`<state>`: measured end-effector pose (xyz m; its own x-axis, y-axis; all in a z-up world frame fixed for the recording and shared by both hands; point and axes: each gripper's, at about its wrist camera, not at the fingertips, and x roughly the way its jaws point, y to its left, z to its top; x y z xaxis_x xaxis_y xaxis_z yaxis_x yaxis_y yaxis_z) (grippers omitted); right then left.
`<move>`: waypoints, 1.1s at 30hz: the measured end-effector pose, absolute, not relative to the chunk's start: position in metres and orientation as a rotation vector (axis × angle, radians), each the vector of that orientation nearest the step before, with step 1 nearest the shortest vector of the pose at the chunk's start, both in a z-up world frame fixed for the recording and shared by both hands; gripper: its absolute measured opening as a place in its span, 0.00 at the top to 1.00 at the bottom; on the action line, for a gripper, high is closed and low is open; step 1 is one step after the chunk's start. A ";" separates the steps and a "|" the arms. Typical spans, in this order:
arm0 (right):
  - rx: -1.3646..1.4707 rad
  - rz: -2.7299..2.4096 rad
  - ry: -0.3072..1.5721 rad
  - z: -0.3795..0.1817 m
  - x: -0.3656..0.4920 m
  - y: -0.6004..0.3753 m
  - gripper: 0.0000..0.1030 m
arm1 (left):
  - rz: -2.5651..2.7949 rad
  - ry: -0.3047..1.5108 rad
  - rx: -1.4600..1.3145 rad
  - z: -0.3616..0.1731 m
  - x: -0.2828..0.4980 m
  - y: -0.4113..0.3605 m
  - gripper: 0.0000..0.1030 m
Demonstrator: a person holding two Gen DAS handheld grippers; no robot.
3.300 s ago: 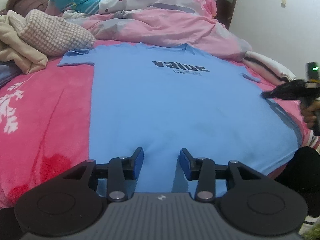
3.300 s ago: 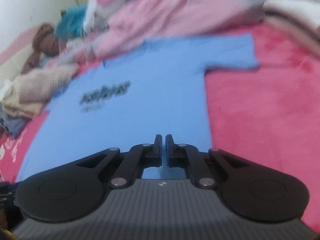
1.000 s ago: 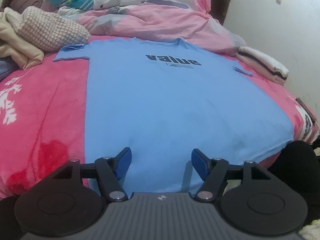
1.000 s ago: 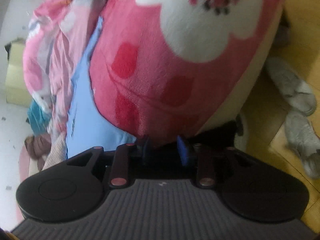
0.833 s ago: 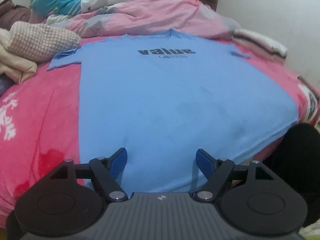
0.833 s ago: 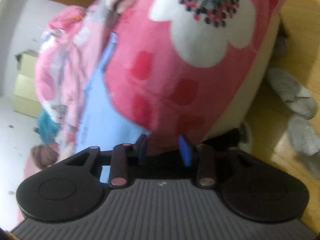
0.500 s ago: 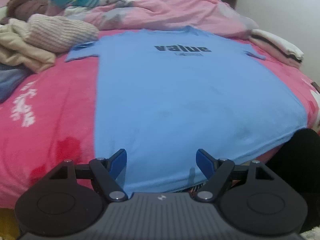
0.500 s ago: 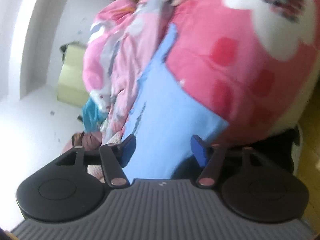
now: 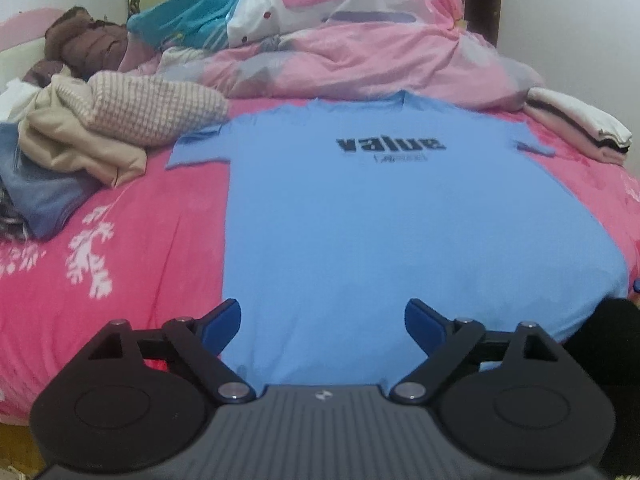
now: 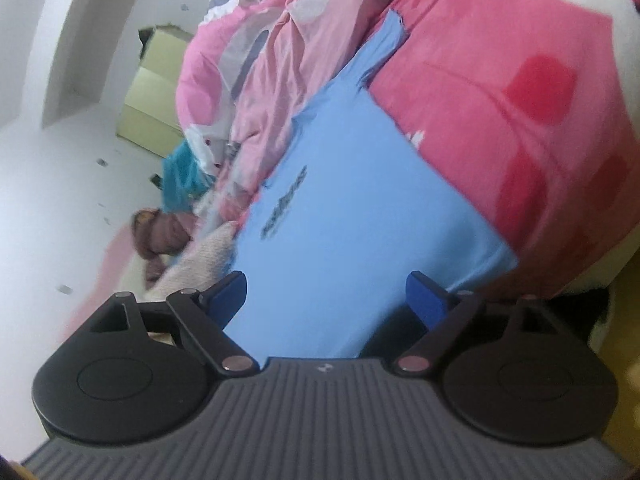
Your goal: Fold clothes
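A light blue T-shirt point(image 9: 380, 216) printed "value" lies spread flat, front up, on the pink blanket point(image 9: 120, 248), collar at the far end and hem near me. My left gripper point(image 9: 322, 326) is open just above the hem's near left part, holding nothing. The right wrist view is tilted; the same T-shirt point(image 10: 348, 216) runs diagonally there. My right gripper point(image 10: 326, 296) is open over the hem near its right corner, with nothing between its fingers.
A heap of unfolded clothes point(image 9: 80, 140) sits at the left of the bed. A pink duvet point(image 9: 360, 56) is bunched at the far end. A folded stack point(image 9: 580, 128) rests at the far right. A dark shape point(image 9: 612, 344) stands by the bed's near right edge.
Both grippers opened wider. The right gripper swung up from facing the bed's side and floor to face the shirt's hem. The left gripper shifted a little along the hem.
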<state>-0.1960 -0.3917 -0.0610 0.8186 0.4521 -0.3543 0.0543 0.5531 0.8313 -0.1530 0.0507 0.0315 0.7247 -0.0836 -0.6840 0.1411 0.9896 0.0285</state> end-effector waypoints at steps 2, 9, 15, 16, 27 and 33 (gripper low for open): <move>0.918 0.222 0.576 -0.056 -0.192 -0.391 0.15 | -0.130 0.747 0.079 0.031 -0.148 0.046 0.09; 0.761 0.187 0.561 -0.042 -0.169 -0.379 0.05 | -0.123 0.775 0.048 0.023 -0.122 0.038 0.08; 0.586 0.169 0.567 -0.031 -0.147 -0.353 0.01 | -0.105 0.797 0.017 0.017 -0.100 0.041 0.08; 0.554 0.163 0.567 -0.029 -0.144 -0.348 0.01 | -0.103 0.797 0.004 0.017 -0.097 0.042 0.08; 0.229 0.106 0.538 -0.005 -0.120 -0.298 0.01 | -0.169 0.799 -0.240 0.008 -0.074 0.068 0.03; 0.138 0.150 0.474 0.021 -0.105 -0.279 0.01 | -0.083 0.743 -0.309 0.013 -0.057 0.099 0.03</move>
